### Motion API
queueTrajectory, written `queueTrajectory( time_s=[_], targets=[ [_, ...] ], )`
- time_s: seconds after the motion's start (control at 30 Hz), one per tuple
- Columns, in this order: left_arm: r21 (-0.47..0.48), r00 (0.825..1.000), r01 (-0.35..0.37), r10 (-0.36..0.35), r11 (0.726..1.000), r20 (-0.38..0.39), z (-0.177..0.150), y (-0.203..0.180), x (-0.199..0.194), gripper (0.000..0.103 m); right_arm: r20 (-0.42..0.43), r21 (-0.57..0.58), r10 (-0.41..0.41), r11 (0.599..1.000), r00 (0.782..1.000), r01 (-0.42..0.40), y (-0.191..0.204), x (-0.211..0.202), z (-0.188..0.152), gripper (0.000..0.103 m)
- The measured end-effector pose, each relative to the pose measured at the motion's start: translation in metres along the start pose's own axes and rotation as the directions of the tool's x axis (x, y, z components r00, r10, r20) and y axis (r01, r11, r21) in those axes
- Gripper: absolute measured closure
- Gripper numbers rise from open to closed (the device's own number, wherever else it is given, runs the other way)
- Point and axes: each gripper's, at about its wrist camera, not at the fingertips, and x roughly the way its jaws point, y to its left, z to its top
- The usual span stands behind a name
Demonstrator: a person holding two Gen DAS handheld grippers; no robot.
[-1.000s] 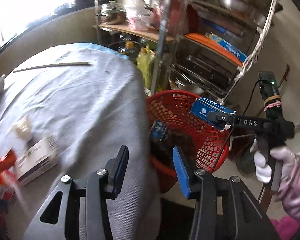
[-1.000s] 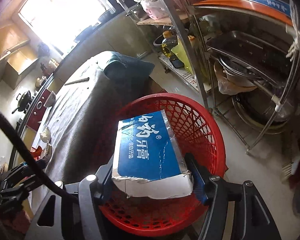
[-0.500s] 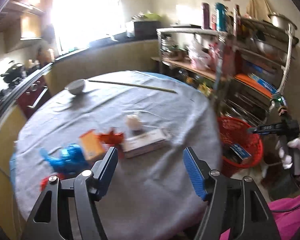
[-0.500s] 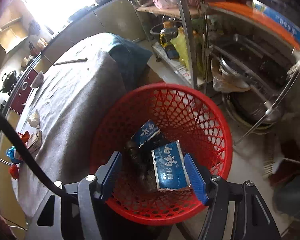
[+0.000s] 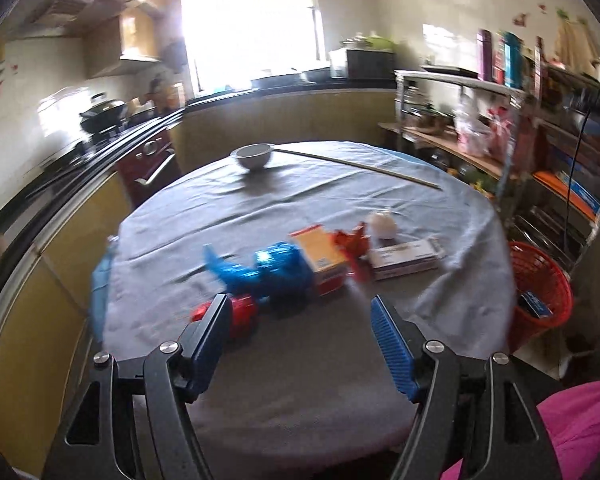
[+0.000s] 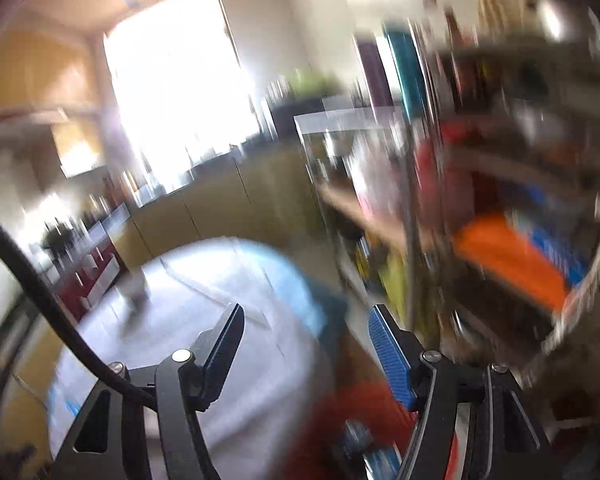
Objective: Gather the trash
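The right wrist view is smeared by motion throughout: the shelf rack (image 6: 480,200) on the right is only streaks of red, orange and blue, and the red basket (image 6: 364,412) at the near edge is a blur cut off by the frame, its contents unreadable. On the bench (image 5: 300,380) in the left wrist view, the blue wrapper (image 5: 268,272) and the red packet (image 5: 240,314) are blurred, the packet partly hidden behind the left jaw. The print on the flat carton (image 5: 406,258) is too small to read. The basket (image 5: 540,284), far right, is partly hidden by the bench edge.
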Motion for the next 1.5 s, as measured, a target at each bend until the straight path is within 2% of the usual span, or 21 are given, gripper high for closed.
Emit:
queueTrajectory(
  time_s=[0.03, 0.1, 0.13, 0.2, 0.27, 0.33, 0.4, 0.47, 0.57, 0.83, 0.93, 1.03, 1.1, 1.23, 1.33, 1.4, 1.5],
  targets=[
    [-0.015, 1.0, -0.018, 0.018, 1.0, 0.003, -0.002, 0.007, -0.005, 0.031, 0.079, 0.01, 0.028, 1.0, 0.996, -0.029, 0.008, -0.014, 0.012, 0.034],
    [-0.028, 0.999, -0.045, 0.045, 0.999, 0.009, -0.003, 0.016, -0.011, 0.031, 0.203, 0.026, 0.07, 0.997, 0.977, -0.077, 0.02, -0.036, 0.026, 0.022],
    [-0.036, 0.998, -0.067, 0.068, 0.997, 0.015, -0.005, 0.021, -0.016, 0.031, 0.29, 0.035, 0.098, 0.993, 0.952, -0.113, 0.025, -0.05, 0.032, 0.018],
    [-0.047, 0.995, -0.095, 0.096, 0.994, 0.023, -0.005, 0.029, -0.023, 0.031, 0.418, 0.043, 0.132, 0.985, 0.899, -0.164, 0.034, -0.071, 0.038, 0.0],
    [-0.06, 0.991, -0.126, 0.129, 0.99, 0.036, -0.004, 0.038, -0.035, 0.03, 0.514, 0.039, 0.162, 0.977, 0.843, -0.212, 0.041, -0.086, 0.04, 0.0],
    [-0.072, 0.987, -0.15, 0.154, 0.986, 0.051, 0.0, 0.047, -0.045, 0.03, 0.532, 0.029, 0.182, 0.972, 0.827, -0.233, 0.049, -0.093, 0.045, 0.0],
    [-0.094, 0.981, -0.173, 0.18, 0.98, 0.075, 0.009, 0.055, -0.057, 0.03, 0.523, 0.027, 0.206, 0.966, 0.827, -0.258, 0.052, -0.095, 0.051, 0.0],
    [-0.121, 0.973, -0.188, 0.201, 0.975, 0.11, 0.021, 0.064, -0.071, 0.028, 0.515, 0.043, 0.252, 0.947, 0.819, -0.319, 0.048, -0.095, 0.057, 0.0],
    [-0.146, 0.955, -0.223, 0.246, 0.964, 0.163, 0.037, 0.073, -0.088, 0.017, 0.52, 0.066, 0.271, 0.933, 0.81, -0.355, 0.037, -0.092, 0.055, 0.0],
    [-0.147, 0.895, -0.325, 0.354, 0.934, 0.272, 0.072, 0.062, -0.112, 0.007, 0.487, 0.047, 0.308, 0.925, 0.817, -0.377, -0.001, -0.093, 0.059, 0.0],
    [-0.159, 0.886, -0.341, 0.374, 0.926, 0.275, 0.077, 0.058, -0.106, 0.005, 0.473, 0.004, 0.316, 0.933, 0.822, -0.36, -0.004, -0.091, 0.063, 0.0],
    [-0.186, 0.883, -0.371, 0.408, 0.91, 0.235, 0.078, 0.056, -0.087, 0.005, 0.446, -0.061, 0.334, 0.937, 0.83, -0.345, 0.0, -0.087, 0.067, 0.0],
    [-0.204, 0.891, -0.375, 0.412, 0.904, 0.19, 0.076, 0.057, -0.072, 0.005, 0.423, -0.103, 0.349, 0.936, 0.836, -0.338, 0.005, -0.081, 0.067, 0.0],
    [-0.264, 0.915, -0.377, 0.401, 0.888, 0.042, 0.062, 0.065, -0.029, 0.005, 0.343, -0.185, 0.392, 0.919, 0.854, -0.348, 0.023, -0.058, 0.057, 0.0],
    [-0.294, 0.915, -0.395, 0.4, 0.87, -0.047, 0.047, 0.069, -0.006, 0.005, 0.251, -0.232, 0.429, 0.897, 0.868, -0.376, 0.044, -0.032, 0.039, 0.0],
    [-0.308, 0.918, -0.392, 0.388, 0.867, -0.079, 0.04, 0.071, 0.003, 0.005, 0.16, -0.231, 0.481, 0.867, 0.862, -0.441, 0.059, -0.011, 0.024, 0.0],
    [-0.309, 0.916, -0.399, 0.387, 0.863, -0.104, 0.031, 0.07, 0.013, 0.005, 0.026, -0.234, 0.511, 0.839, 0.859, -0.491, 0.089, 0.023, -0.006, 0.0]
  ],
)
